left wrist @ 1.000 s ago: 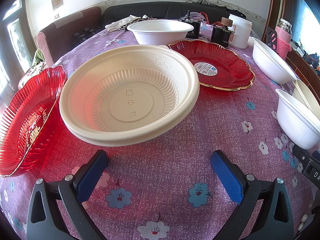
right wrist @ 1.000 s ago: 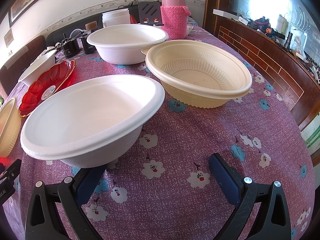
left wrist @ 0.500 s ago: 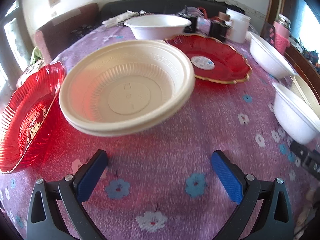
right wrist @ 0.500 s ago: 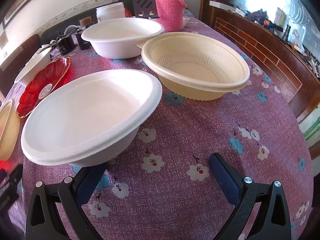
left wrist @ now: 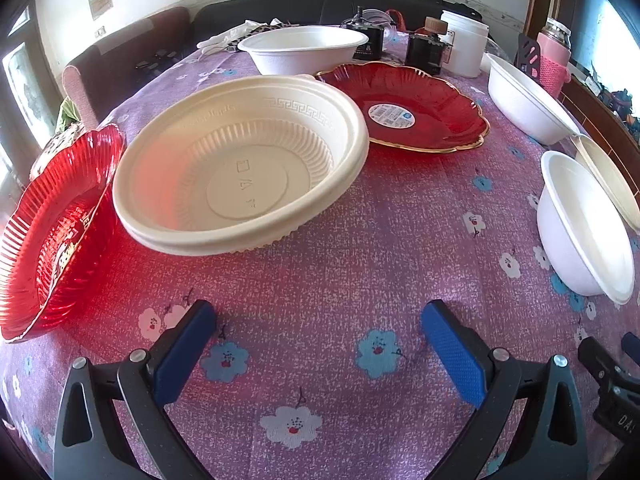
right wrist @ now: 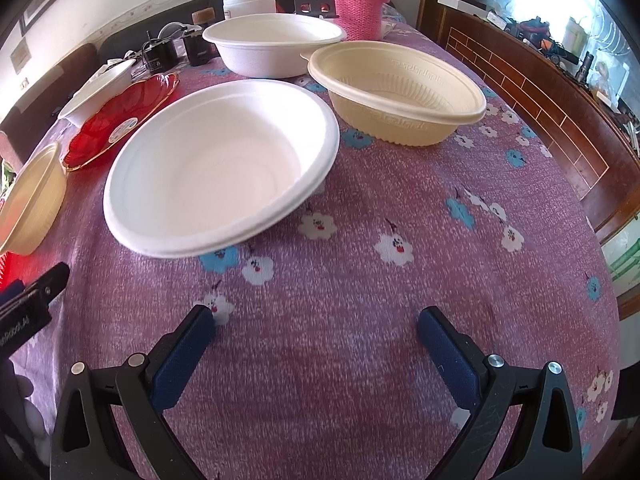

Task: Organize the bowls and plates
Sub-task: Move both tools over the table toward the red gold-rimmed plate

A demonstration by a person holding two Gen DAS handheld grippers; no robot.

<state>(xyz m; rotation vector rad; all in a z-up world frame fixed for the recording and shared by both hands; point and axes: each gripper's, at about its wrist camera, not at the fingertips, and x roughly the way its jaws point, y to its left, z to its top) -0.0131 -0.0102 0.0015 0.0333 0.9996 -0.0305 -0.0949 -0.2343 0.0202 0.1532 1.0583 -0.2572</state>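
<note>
**A:** What has changed on the table (left wrist: 360, 264)?

**B:** Mostly the viewpoint. A second ago the right gripper (right wrist: 316, 340) had its left finger tucked under the near white bowl (right wrist: 216, 172); now it has drawn back, and that bowl sits clear ahead on the purple cloth. The dishes themselves have not moved.

**A:** And the left side?

**B:** The left gripper (left wrist: 320, 336) has tilted a little, then settled. The cream bowl (left wrist: 244, 168) stays in front of it, between the ribbed red plate (left wrist: 52, 232) and the gold-rimmed red plate (left wrist: 404, 108).

**A:** Are the fingers holding anything?

**B:** No. Both pairs are spread wide and empty.

**A:** So how far along is the task?

**B:** I judge sorting has barely begun: a second cream bowl (right wrist: 400, 92) and another white bowl (right wrist: 276, 48) stand apart, unstacked. The pull-back looks like lining up for a first rim grasp.
</note>
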